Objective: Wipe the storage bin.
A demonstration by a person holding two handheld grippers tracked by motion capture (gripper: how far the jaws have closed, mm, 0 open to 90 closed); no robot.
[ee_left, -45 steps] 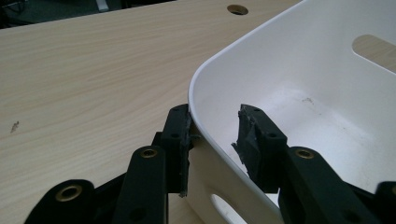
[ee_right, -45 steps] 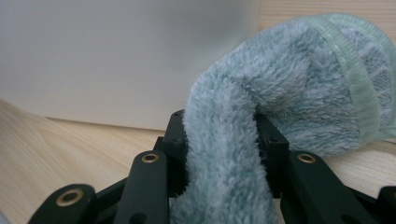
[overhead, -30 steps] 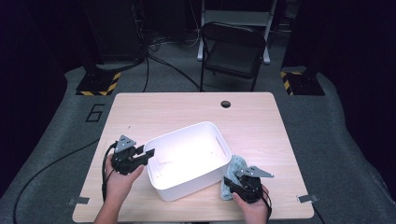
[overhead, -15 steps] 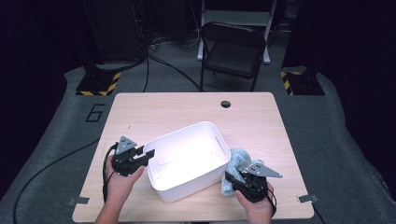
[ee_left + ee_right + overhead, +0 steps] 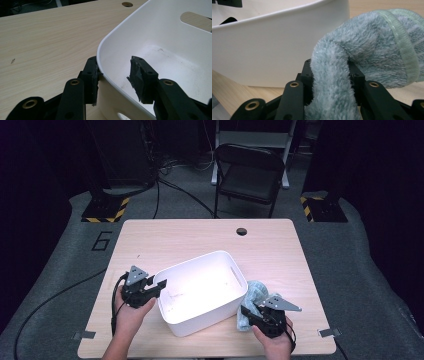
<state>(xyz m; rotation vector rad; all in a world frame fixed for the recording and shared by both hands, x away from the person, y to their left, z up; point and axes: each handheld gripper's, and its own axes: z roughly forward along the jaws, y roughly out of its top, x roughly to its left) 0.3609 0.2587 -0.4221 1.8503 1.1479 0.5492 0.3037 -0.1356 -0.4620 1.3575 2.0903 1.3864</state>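
A white plastic bin [image 5: 200, 262] stands tilted across the middle of the wooden table [image 5: 175, 240]. My left gripper [image 5: 159, 285] straddles its left corner rim [image 5: 107, 42]. One pad [image 5: 93, 75] lies against the outer wall and the other hangs inside, apart from the wall. Its jaws have just been opening with the rim between them. My right gripper [image 5: 246, 312], at the bin's right front corner, is shut on a fluffy light blue-green towel [image 5: 254, 292]. The towel [image 5: 367, 45] bulges up over the jaws beside the bin's wall [image 5: 274, 42].
A round cable hole [image 5: 242, 231] sits near the table's far edge. A black chair [image 5: 247, 170] stands behind the table. A cable [image 5: 50, 297] trails off the left side to the floor. Bare wood lies on the far half.
My right gripper has risen a little with the towel beside the bin. The left hand and the bin have stayed in place.
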